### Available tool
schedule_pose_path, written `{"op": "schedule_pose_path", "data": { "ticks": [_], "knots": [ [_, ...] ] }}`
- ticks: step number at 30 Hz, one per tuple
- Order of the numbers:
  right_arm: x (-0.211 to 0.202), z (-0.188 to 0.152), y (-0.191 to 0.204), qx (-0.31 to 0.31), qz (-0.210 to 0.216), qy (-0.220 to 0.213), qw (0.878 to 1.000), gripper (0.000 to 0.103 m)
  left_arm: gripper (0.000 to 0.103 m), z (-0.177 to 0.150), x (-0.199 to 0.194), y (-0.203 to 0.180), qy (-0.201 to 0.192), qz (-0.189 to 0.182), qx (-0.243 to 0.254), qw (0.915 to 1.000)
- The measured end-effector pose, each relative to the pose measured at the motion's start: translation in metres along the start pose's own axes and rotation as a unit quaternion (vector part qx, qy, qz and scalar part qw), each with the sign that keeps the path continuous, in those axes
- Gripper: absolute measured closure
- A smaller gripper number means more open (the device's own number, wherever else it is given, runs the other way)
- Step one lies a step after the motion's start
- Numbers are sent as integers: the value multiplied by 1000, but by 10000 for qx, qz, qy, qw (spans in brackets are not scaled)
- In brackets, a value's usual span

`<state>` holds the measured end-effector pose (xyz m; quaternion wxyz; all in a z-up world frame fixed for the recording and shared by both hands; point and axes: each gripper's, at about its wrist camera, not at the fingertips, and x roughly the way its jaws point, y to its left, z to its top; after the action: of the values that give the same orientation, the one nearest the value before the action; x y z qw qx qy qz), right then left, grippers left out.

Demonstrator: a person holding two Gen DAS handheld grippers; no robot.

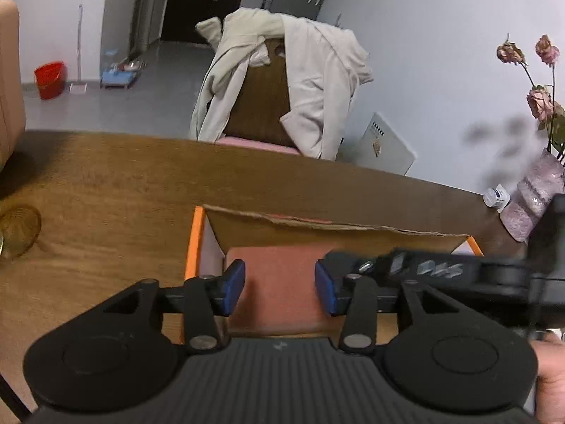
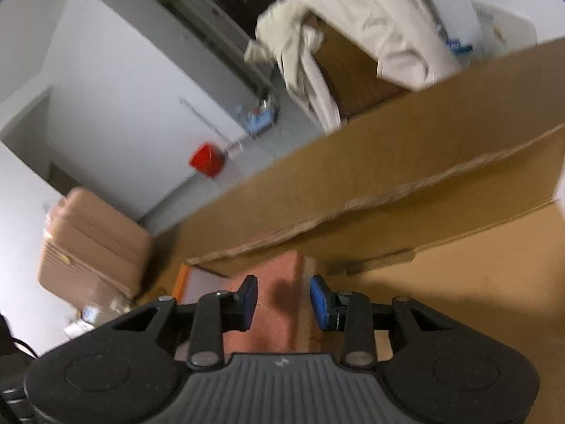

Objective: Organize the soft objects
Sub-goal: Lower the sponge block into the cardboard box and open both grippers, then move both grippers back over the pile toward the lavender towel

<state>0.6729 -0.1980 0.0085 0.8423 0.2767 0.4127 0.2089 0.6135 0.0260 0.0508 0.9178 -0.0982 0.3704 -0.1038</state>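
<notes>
Pink folded cloth (image 1: 279,282) lies inside your cardboard box (image 1: 317,233) on the wooden tabletop (image 1: 106,194), toward its left end; your left hand-held gripper (image 1: 280,288) hangs over it with blue pads apart, gripping nothing; your right hand-held gripper (image 2: 282,304) also stands parted above the cloth, empty, and reaches in from 3 o'clock in the left view; at 12 o'clock a chair (image 1: 261,106) carries a pale coat (image 1: 317,81).

We are holding the left black tongs with blue pads (image 1: 280,287) tilted downward, jaws parted with nothing pressed between the pads. Our right black tongs (image 2: 283,302) are also standing parted, angled down, crossing just beside the left.
</notes>
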Motion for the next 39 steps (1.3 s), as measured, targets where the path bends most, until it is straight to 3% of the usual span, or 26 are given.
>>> {"op": "schedule_pose_path", "data": {
  "ticks": [3,6,8,11,16,22,25,29,34,37,39],
  "knots": [
    [9,-7,7,-163,-143,211,9995,69,52,2,-14,4,-261,176,5,9995],
    [-18,-10,18,-286,-147,58,9995,68,51,6,-43,3,-319,171,-43,9993],
    [-51,-10,32,-430,-162,-135,9989,64,49,8,-76,-3,-509,150,58,9986],
    [-114,-14,55,-748,-186,-491,9958,54,35,6,-134,-16,-829,89,336,9960],
    [-219,-36,88,-1410,-379,-983,9844,42,21,-18,-223,-37,-1133,87,777,9905],
    [-305,-80,101,-1702,-469,-1330,9753,31,18,-60,-297,-53,-1288,238,1142,9848],
    [-337,-116,100,-1862,-489,-1513,9696,29,14,-85,-325,-59,-1443,279,1224,9815],
    [-367,-183,94,-2369,-557,-1992,9493,24,9,-136,-355,-59,-1831,274,1266,9745],
    [-384,-289,73,-2831,-683,-2559,9218,19,2,-231,-373,-62,-2351,221,1304,9629],
    [-382,-341,59,-2863,-755,-2684,9167,19,2,-286,-372,-65,-2437,200,1449,9587],
    [-381,-370,50,-2822,-698,-2663,9190,19,1,-316,-368,-66,-2366,310,1273,9627]
  ]
}}
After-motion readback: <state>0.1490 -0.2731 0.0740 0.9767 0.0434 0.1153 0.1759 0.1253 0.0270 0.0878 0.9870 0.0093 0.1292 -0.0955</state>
